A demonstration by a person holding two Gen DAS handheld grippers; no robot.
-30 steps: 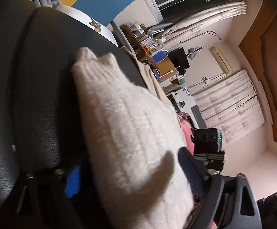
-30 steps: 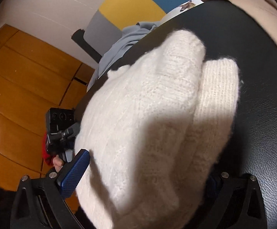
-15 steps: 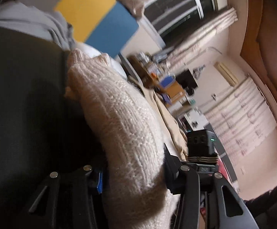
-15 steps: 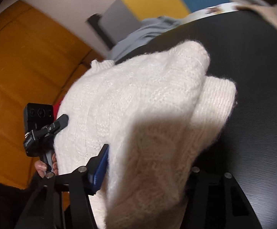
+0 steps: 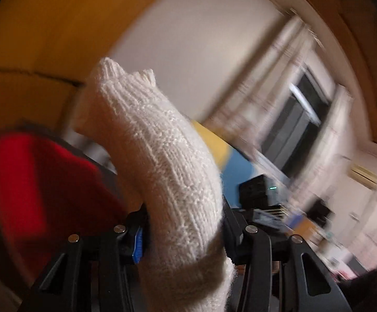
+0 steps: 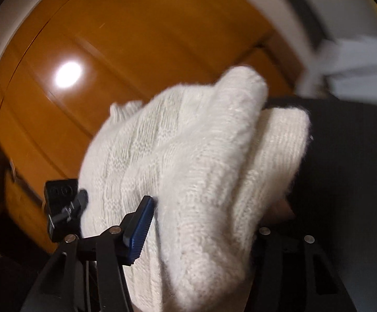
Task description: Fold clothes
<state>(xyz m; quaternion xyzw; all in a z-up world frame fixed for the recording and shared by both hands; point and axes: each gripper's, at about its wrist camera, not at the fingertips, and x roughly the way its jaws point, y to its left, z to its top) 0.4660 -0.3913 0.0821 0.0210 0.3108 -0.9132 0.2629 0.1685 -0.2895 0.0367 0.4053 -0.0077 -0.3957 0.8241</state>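
Lifted clear of the black surface (image 6: 344, 156) since a second ago, with both views swung up toward the orange wood panelling (image 6: 136, 52) and the pale wall (image 5: 201, 39). Much motion blur behind. Cream knitted sweater (image 5: 167, 171) bundled thick and carried in the air between both tools, long axis running forward and upward away from each camera, ribbed edge at the far, upper end. Left gripper (image 5: 183, 234) tilted up, clamped on the sweater's near end, knit squeezed between the fingers. Right gripper (image 6: 201, 234) likewise closed on the folded bulk, blue pad (image 6: 140, 230) pressed into the wool. Red fabric (image 5: 45, 195) low on the left, blurred.
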